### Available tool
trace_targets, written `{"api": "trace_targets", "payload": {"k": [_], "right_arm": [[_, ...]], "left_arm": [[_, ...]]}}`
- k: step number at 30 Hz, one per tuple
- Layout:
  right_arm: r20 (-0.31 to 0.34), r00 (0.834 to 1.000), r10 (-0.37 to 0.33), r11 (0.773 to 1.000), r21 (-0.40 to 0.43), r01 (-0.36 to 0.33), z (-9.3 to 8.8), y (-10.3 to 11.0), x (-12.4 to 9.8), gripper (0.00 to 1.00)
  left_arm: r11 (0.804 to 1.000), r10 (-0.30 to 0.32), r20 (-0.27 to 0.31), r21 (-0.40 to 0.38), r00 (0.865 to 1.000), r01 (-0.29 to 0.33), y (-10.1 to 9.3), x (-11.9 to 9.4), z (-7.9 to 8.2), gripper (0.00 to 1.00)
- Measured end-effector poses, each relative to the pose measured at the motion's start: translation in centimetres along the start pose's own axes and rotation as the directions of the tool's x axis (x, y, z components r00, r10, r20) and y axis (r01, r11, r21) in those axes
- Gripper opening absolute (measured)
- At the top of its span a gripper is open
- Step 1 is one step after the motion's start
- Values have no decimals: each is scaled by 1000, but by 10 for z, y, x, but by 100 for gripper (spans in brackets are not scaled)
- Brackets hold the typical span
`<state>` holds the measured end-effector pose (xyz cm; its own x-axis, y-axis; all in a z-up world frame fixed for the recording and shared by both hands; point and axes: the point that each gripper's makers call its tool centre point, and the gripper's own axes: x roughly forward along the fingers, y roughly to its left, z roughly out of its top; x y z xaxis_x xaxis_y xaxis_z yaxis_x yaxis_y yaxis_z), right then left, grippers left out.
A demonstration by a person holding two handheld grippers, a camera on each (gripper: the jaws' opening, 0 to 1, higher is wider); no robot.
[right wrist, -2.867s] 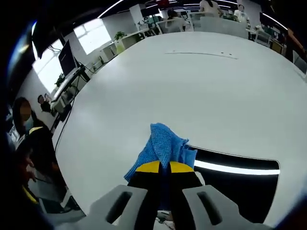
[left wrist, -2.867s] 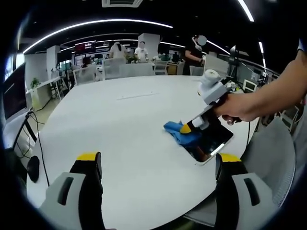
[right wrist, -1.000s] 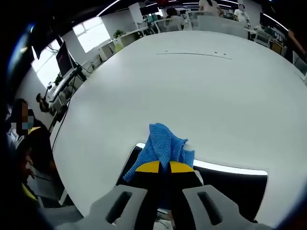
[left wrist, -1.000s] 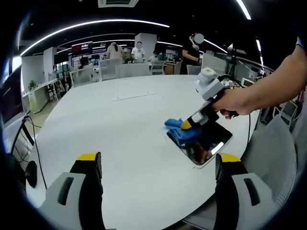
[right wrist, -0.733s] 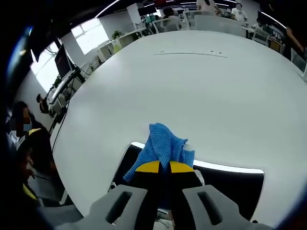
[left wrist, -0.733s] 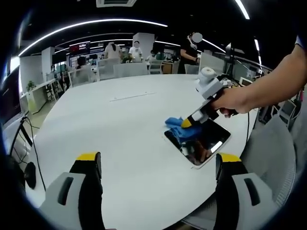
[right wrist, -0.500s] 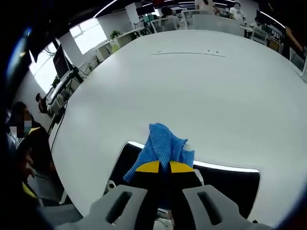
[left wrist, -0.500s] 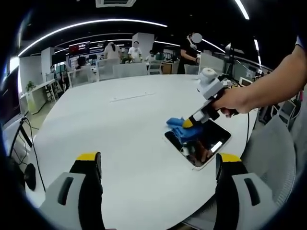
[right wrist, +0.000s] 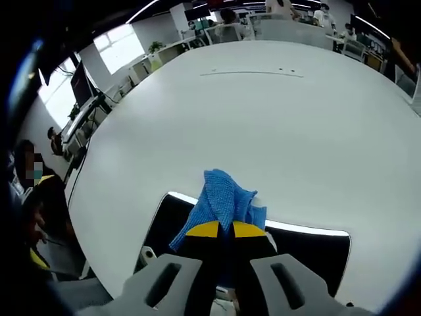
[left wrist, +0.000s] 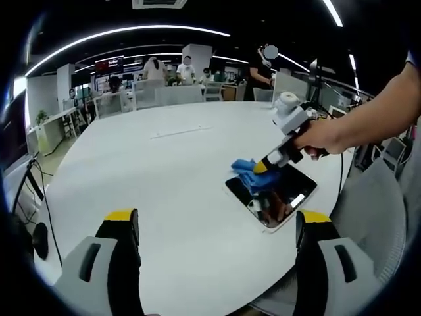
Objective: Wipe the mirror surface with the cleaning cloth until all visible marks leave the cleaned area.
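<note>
**Cloth reaches the mirror's far edge**

Since the earlier frames, the right gripper point(left wrist: 261, 167) has carried the cleaning cloth point(right wrist: 223, 201) across the mirror point(right wrist: 309, 247), so more dark glass now shows on its left in the right gripper view. Its jaws are pressed together, pinching the blue cloth at the mirror's far edge. The mirror lies flat near the right edge of the white table point(left wrist: 164, 171). The left gripper point(left wrist: 217, 227) hangs spread and empty, well apart from it.

Nothing steadies the mirror, so a hard stroke could probably slide it toward the table's near edge. The bunched cloth may also skip marks; none can be made out here.
</note>
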<state>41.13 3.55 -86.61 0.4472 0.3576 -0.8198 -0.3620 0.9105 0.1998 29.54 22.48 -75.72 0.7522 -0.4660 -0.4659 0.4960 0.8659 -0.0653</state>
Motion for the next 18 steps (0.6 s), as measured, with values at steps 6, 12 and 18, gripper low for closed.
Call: {"api": "trace_targets", "payload": {"k": [6, 12, 18], "right_arm": [[14, 1000, -7, 1000, 7, 7, -4, 2, -3, 0], [16, 1000, -5, 1000, 19, 5, -14, 7, -8, 0], [13, 1000, -4, 1000, 26, 4, -22, 10, -12, 0]], "left_arm": [[1000, -7, 1, 0, 1000, 7, -3, 2, 0, 99], [1000, -20, -4, 4, 1000, 20, -4, 12, -2, 99], [999, -47, 6, 25, 999, 46, -15, 17, 7, 99]]}}
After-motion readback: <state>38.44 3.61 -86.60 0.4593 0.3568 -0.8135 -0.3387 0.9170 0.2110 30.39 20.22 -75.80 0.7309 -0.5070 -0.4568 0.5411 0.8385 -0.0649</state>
